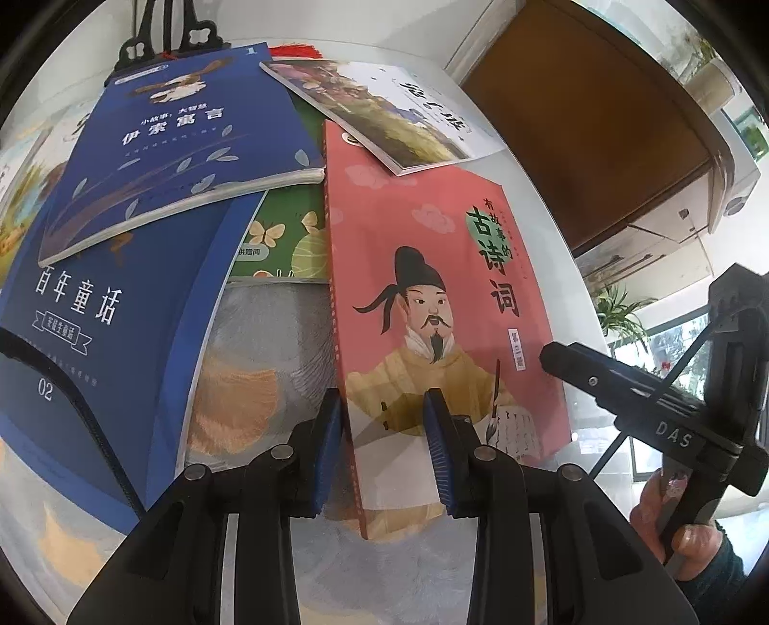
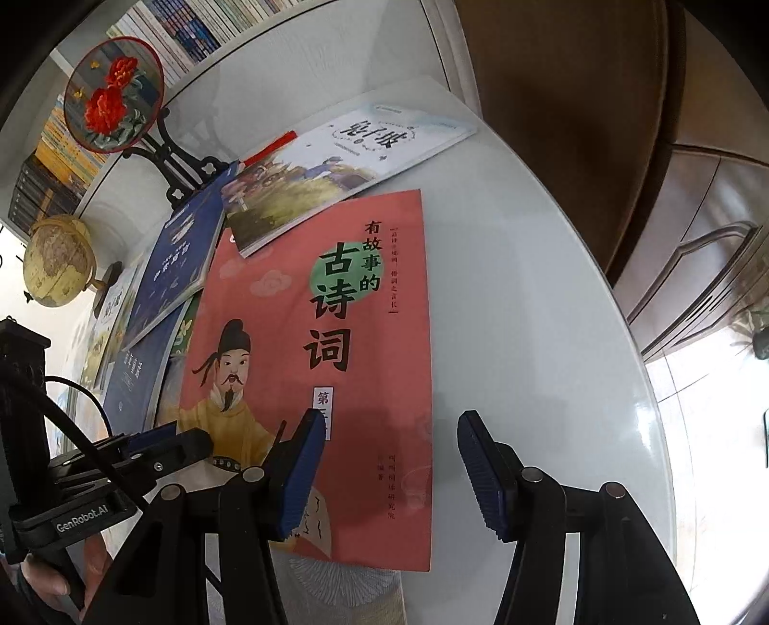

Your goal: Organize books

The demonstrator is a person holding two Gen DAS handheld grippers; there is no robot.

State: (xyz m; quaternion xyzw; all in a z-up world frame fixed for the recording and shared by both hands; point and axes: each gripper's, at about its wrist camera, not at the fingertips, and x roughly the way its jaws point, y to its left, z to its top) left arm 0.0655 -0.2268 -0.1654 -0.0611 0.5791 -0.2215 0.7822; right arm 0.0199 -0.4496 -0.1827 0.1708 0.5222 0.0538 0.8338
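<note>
A round, glossy white counter (image 2: 552, 288) fills the middle of the room. Behind it stands a brown wooden chair (image 1: 591, 110). A long white bookshelf packed with spines (image 2: 192, 29) runs along the wall. Bright daylight enters through a window (image 1: 673, 346), beside a leafy green potted plant (image 1: 620, 307).

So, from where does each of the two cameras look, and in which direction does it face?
Left wrist: sits on the left claw, facing steeply down at the pink book; its spine edge lies between the fingers. The other claw and a hand show at right.
Right wrist: sits on the right claw, facing down at the book's other side edge and the white table. The left claw shows at lower left.
Shared: the pink book, the white book overlapping it, and the blue books.
</note>
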